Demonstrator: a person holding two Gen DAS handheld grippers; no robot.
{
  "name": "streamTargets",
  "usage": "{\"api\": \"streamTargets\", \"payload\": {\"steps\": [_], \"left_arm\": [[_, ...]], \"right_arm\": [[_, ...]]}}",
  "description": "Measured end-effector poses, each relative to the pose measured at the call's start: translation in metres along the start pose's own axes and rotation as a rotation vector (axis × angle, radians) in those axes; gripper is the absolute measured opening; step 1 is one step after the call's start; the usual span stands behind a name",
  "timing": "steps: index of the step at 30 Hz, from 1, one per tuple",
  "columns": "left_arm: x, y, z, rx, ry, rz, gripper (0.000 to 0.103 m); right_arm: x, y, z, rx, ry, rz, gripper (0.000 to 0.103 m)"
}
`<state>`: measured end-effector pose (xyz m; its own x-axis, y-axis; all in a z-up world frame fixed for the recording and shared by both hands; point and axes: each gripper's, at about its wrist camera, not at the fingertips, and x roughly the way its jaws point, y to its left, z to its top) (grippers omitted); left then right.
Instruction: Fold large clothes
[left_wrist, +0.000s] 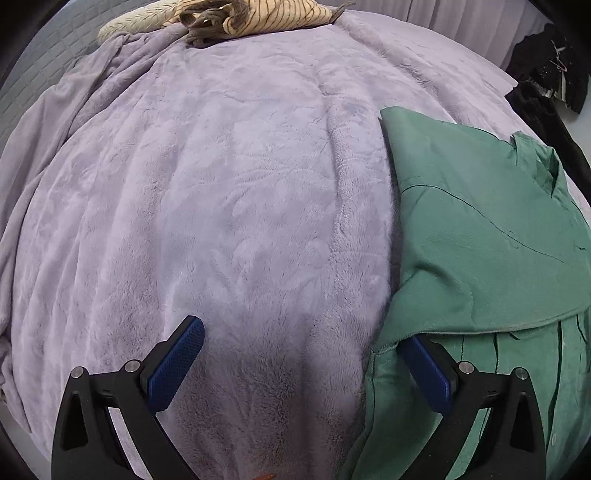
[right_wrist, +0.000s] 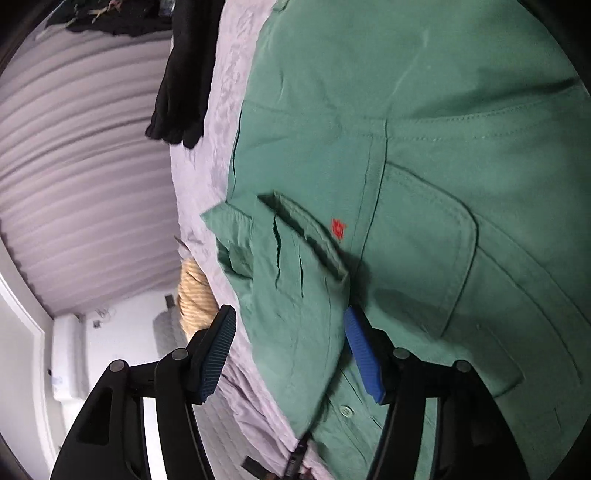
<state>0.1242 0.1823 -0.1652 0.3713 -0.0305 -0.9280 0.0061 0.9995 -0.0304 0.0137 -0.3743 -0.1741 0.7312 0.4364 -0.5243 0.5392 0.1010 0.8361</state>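
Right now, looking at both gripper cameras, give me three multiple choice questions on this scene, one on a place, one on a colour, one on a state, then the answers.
1. In the left wrist view, where does the green shirt lie on the lilac blanket? A far left B right side C far end
2. What colour is the small mark on the shirt? A red B yellow C white
3. How stands the left gripper? A shut on the shirt B shut on nothing C open

B: it fills the right of that view.
A: the right wrist view shows it red.
C: its fingers stand wide apart.

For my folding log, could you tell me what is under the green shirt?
The green shirt lies on a lilac plush blanket that spreads out around it. Whatever is beneath the shirt's own folded layers is covered.
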Motion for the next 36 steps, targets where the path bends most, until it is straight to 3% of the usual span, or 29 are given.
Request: {"api": "streamTargets", "payload": {"steps": [3,6,8,11,15,16,19,23,27,30,31,32,34,36], "left_arm": [[-0.008,0.002,0.003,0.069,-0.005,-0.002,0.103],[-0.007,0.003,0.005,0.085,-0.003,0.022,0.103],[-0.003,0.015,0.004,0.043,-0.014,0.122,0.103],[0.0,0.046,-0.002,-0.088,0.045,0.103,0.103],[-0.014,0.071,-0.009,-0.105,0.037,0.148,0.103],[-0.018,0.076,-0.011,-0.105,0.035,0.148,0.103],[-0.024,0.088,-0.015,-0.109,0.032,0.151,0.103],[-0.018,0.09,-0.018,-0.129,0.054,0.147,0.103],[-0.02,0.073,-0.014,-0.106,0.047,0.12,0.103],[-0.03,0.056,-0.001,-0.081,0.01,0.077,0.103],[-0.032,0.049,0.005,-0.071,-0.004,0.057,0.103],[-0.033,0.041,0.011,-0.059,-0.014,0.034,0.103],[-0.032,0.023,0.023,-0.034,-0.032,0.001,0.103],[-0.027,0.003,0.034,-0.003,-0.041,-0.027,0.103]], "right_arm": [[0.01,0.014,-0.033,-0.114,0.099,-0.043,0.066],[0.053,0.02,-0.089,-0.217,0.274,-0.084,0.067],[0.096,0.023,-0.126,-0.255,0.397,-0.094,0.067],[0.157,0.018,-0.176,-0.229,0.519,-0.049,0.067],[0.212,0.018,-0.218,-0.228,0.59,-0.056,0.067],[0.221,0.021,-0.224,-0.244,0.596,-0.06,0.064],[0.25,0.033,-0.241,-0.314,0.625,-0.087,0.003],[0.271,0.019,-0.252,-0.352,0.632,-0.165,0.002],[0.264,0.013,-0.277,-0.467,0.727,-0.232,0.0],[0.245,0.022,-0.274,-0.506,0.749,-0.247,0.004],[0.235,0.028,-0.265,-0.533,0.723,-0.261,0.016],[0.22,0.035,-0.25,-0.557,0.672,-0.266,0.05],[0.19,0.05,-0.215,-0.576,0.553,-0.257,0.087],[0.152,0.062,-0.172,-0.587,0.386,-0.282,0.085]]}}
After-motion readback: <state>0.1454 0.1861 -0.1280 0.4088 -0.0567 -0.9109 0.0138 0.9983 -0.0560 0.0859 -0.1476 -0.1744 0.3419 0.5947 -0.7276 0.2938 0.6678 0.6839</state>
